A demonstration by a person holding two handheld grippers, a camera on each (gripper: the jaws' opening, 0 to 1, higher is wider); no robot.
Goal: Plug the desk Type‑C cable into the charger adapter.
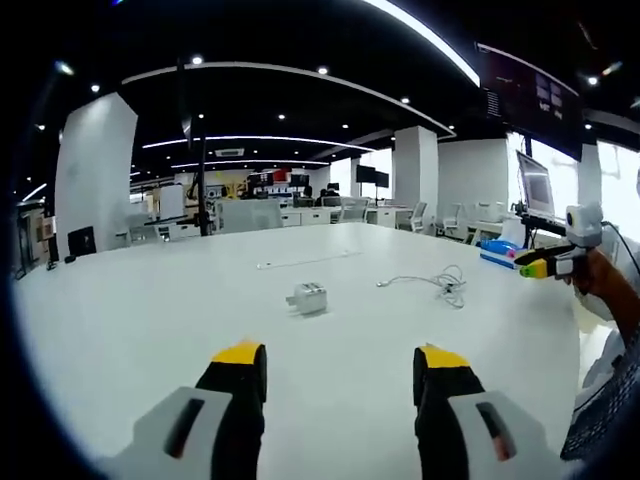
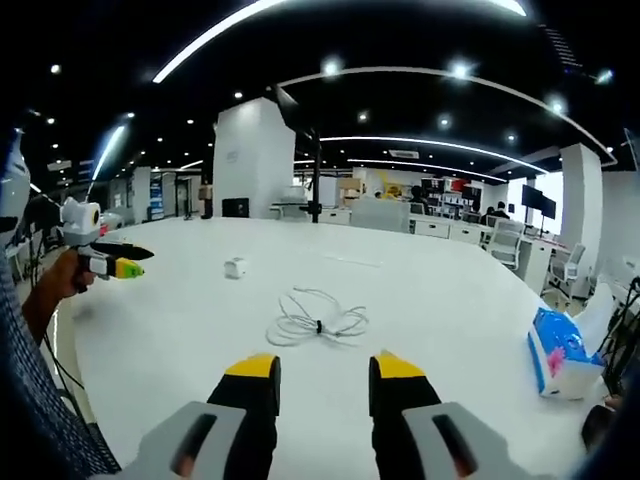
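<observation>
Nothing done yet: both tongs, left (image 1: 340, 365) and right (image 2: 325, 375), gape empty above the worktop (image 1: 150, 300), cable (image 2: 317, 322) and adapter (image 1: 307, 297) untouched, apart.

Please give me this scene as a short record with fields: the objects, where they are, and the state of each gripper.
surface: white table
adapter: white adapter lying on the table, nothing plugged in
cable: white cable in a loose coil on the table, apart from the adapter
left gripper: open, empty, above the table facing the adapter
right gripper: open, empty, facing the cable
other item: blue tissue pack near the table edge
task state: cable not yet plugged in
</observation>
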